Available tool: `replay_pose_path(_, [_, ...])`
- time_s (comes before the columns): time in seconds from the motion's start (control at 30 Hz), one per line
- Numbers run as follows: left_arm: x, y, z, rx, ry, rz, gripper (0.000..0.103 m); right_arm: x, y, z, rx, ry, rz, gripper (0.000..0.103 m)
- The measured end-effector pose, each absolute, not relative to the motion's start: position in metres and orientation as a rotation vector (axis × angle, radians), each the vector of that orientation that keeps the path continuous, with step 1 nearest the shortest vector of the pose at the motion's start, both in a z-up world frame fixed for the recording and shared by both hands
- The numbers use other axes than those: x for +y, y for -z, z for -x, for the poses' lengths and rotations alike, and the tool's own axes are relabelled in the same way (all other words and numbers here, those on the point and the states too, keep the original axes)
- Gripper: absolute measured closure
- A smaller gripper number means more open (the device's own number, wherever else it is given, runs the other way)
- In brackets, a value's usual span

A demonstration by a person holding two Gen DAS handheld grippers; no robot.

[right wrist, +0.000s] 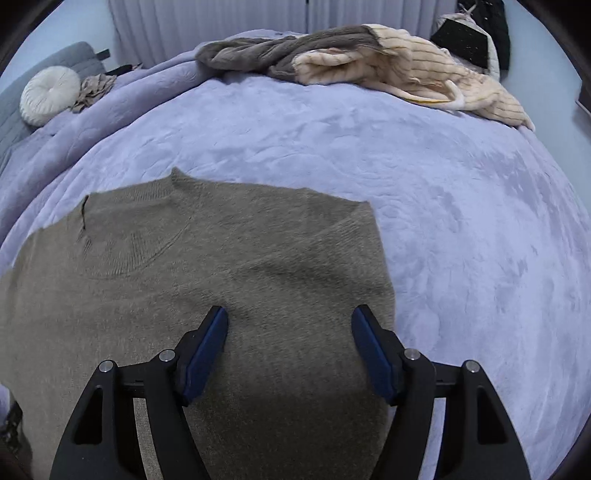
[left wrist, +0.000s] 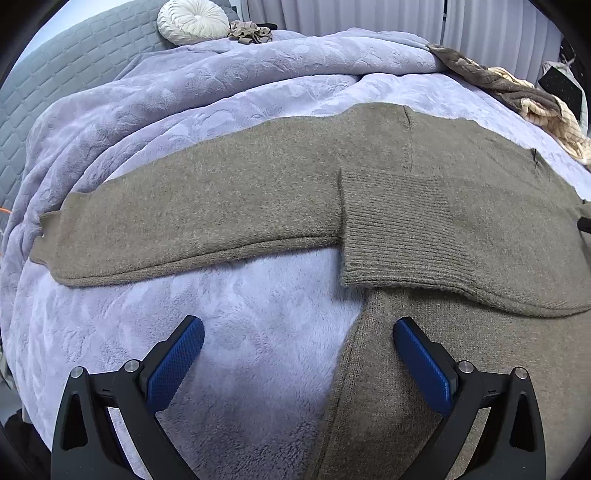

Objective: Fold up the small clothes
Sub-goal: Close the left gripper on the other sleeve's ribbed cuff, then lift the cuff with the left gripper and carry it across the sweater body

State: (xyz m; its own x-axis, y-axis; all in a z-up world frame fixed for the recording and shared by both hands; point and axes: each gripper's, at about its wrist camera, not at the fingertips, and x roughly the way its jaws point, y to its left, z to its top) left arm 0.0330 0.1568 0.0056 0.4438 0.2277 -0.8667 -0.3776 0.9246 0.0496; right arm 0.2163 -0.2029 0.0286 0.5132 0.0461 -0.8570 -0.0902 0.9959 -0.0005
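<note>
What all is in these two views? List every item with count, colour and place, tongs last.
sweater: one, olive-brown knit, spread flat on the blanket; one sleeve folded across the body, the other stretched out sideways.
blanket: one, lavender plush, covering the bed.
round cushion: one, cream, at the far corner by the headboard.
headboard: one, grey quilted, behind the cushion.
small crumpled garment: one, taupe, beside the cushion.
clothes pile: one heap, grey-brown and cream ribbed pieces, far edge of the bed.
curtains: pale, along the back wall.
left tongs: open, over the sweater's side edge.
right tongs: open, above the sweater body.
</note>
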Motion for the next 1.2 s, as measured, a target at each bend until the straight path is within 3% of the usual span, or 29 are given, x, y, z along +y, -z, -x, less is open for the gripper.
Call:
replay_pose_path(0.23, [0.233,-0.024,-0.005,0.997,-0.451,0.347,0.000,-0.180,-0.065,-0.134,0.921,-0.155,0.061,0.027])
replay_pose_path(0.43, [0.352,0.001,0.031,0.961,-0.576,0.652,0.000,-0.118,-0.058,-0.071,0.926,-0.249,0.189,0.026])
replay_pose_path(0.73, [0.481,0.026,0.056,0.619,-0.401,1.168,0.000,-0.060,-0.059,-0.023,0.930,-0.313,0.351,0.026])
replay_pose_path(0.83, [0.496,0.026,0.058,0.546,-0.359,1.198,0.004,-0.054,-0.065,-0.019,0.923,-0.299,0.370,0.026])
replay_pose_path(0.87, [0.498,0.025,0.058,0.530,-0.350,1.187,0.025,-0.052,-0.066,-0.019,0.924,-0.297,0.372,0.026])
replay_pose_path(0.9, [0.500,0.027,0.058,0.535,-0.333,1.188,0.064,-0.050,-0.067,-0.019,0.927,-0.296,0.376,0.026])
replay_pose_path(0.93, [0.503,0.034,0.056,0.549,-0.306,1.213,0.082,-0.048,-0.068,-0.019,0.930,-0.296,0.382,0.026])
replay_pose_path(0.97, [0.507,0.042,0.056,0.554,-0.290,1.249,0.089,-0.045,-0.068,-0.019,0.932,-0.298,0.390,0.026])
replay_pose_path(1.2, [0.498,0.023,0.075,0.519,-0.321,1.190,0.088,-0.013,-0.065,-0.021,0.935,-0.330,0.451,0.026])
